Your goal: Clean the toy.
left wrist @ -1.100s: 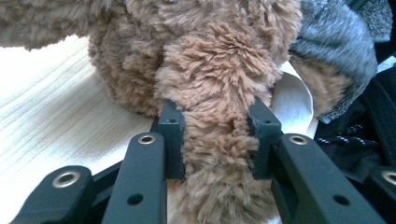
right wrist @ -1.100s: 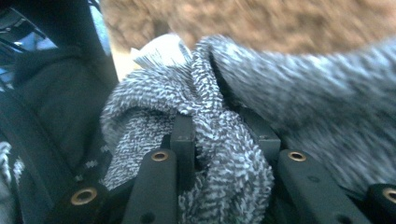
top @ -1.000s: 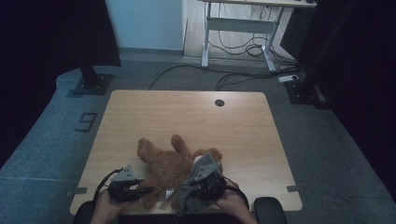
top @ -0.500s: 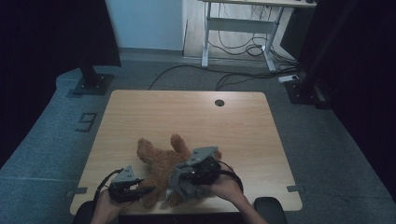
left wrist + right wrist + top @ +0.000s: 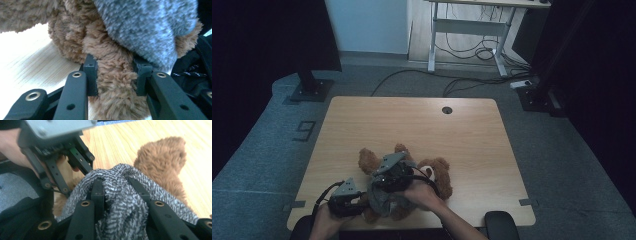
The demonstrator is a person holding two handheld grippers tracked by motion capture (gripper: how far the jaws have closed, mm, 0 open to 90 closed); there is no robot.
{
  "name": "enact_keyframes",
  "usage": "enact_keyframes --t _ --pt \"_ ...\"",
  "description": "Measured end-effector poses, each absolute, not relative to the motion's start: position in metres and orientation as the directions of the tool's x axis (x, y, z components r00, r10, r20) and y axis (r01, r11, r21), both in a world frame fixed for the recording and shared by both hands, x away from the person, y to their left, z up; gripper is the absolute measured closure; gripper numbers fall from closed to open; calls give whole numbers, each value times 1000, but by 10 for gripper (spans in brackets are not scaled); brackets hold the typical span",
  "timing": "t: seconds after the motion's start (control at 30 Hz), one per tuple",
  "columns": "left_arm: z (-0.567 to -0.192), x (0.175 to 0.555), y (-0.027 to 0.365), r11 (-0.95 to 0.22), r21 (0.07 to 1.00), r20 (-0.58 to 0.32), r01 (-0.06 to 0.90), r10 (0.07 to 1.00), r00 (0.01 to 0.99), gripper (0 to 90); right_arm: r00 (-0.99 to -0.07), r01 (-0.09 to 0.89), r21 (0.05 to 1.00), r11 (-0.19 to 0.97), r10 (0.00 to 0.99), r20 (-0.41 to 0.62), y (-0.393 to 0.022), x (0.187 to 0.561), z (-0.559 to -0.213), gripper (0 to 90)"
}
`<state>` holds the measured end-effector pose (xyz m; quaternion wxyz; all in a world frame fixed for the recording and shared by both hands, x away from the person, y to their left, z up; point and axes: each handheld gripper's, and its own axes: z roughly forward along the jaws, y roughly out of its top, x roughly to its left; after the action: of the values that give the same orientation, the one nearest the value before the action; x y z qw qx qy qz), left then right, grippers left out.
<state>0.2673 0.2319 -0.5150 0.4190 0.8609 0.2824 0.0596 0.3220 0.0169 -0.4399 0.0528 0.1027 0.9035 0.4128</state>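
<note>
**Both grippers clamped on a dressed teddy bear**

The brown teddy bear (image 5: pixel 432 175) lies near the wooden table's (image 5: pixel 412 120) front edge. The left gripper (image 5: pixel 116 75) pinches a furry leg (image 5: pixel 115 82) between its jaws. The right gripper (image 5: pixel 122 192) grips a bunched fold of the grey knitted garment (image 5: pixel 125 202) over the bear's body. Bare tabletop stretches beyond the bear.

The place looks like an office or lab: grey carpet, a wooden desk (image 5: pixel 412 135) with a cable hole (image 5: pixel 446 110), a second desk's white frame (image 5: pixel 467 30) at twelve o'clock, loose cables (image 5: pixel 472 52) beneath it, dark stands (image 5: pixel 309 85) at ten o'clock.
</note>
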Motion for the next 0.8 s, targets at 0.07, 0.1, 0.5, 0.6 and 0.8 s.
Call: enact_keyframes --t 0.07,0.1,0.5,0.6,0.8 --pt "-515 267 232 -489 756 -135 436 536 834 633 -973 141 757 638 231 -13 10 321 -442 693" --pt "-515 267 232 -488 755 -135 437 537 833 633 -972 142 757 638 234 -14 6 320 -441 693" --pt "-516 268 233 -480 756 -146 444 538 830 633 -943 226 735 640 333 0 -53 318 -449 693" --pt "-516 268 233 -478 757 -150 445 537 830 633 -935 244 724 646 355 -2 -65 318 -451 693" --pt "-516 268 232 -483 756 -145 441 533 833 633 -924 272 719 639 381 11 -83 320 -447 693"
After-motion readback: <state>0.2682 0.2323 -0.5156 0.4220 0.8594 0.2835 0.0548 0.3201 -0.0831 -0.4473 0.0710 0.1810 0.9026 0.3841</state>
